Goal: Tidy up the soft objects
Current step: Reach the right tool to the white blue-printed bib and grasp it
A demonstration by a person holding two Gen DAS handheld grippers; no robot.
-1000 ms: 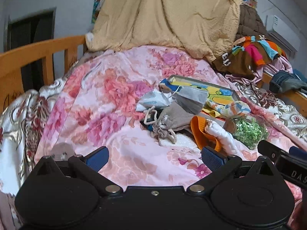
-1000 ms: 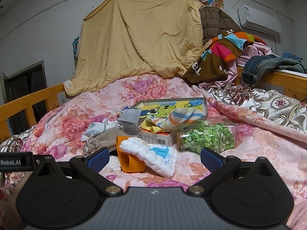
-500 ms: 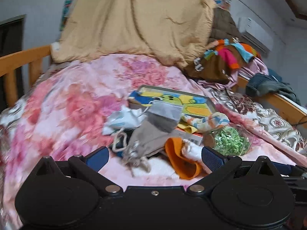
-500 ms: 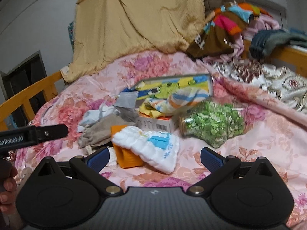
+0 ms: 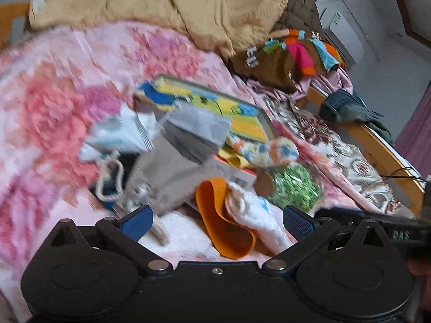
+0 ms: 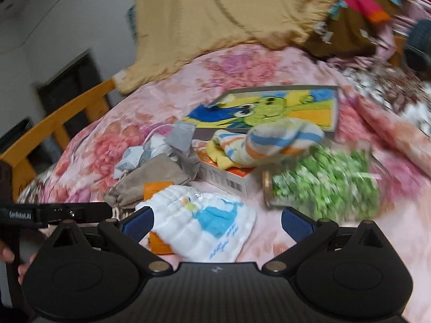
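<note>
A heap of soft things lies on the pink floral bed. A white quilted cloth (image 6: 204, 223) with a blue print rests on an orange band (image 5: 223, 223), close in front of both grippers. Behind them sit a grey drawstring pouch (image 5: 167, 177), a grey face mask (image 5: 194, 134) and a striped sock (image 6: 272, 140) on a cartoon box (image 6: 269, 107). My left gripper (image 5: 215, 222) is open, with the orange band between its fingers' span. My right gripper (image 6: 215, 223) is open just over the white cloth. Neither holds anything.
A clear jar of green bits (image 6: 323, 183) lies on its side right of the cloth. A small white carton (image 6: 229, 180) sits under the sock. A tan blanket (image 5: 161, 2) and piled clothes (image 5: 291, 53) fill the back; a wooden rail (image 6: 54, 123) runs left.
Both grippers have moved forward and down toward the heap, so the white cloth and orange band now sit close between their fingers. Both views are motion-blurred. Jaws stayed open.
</note>
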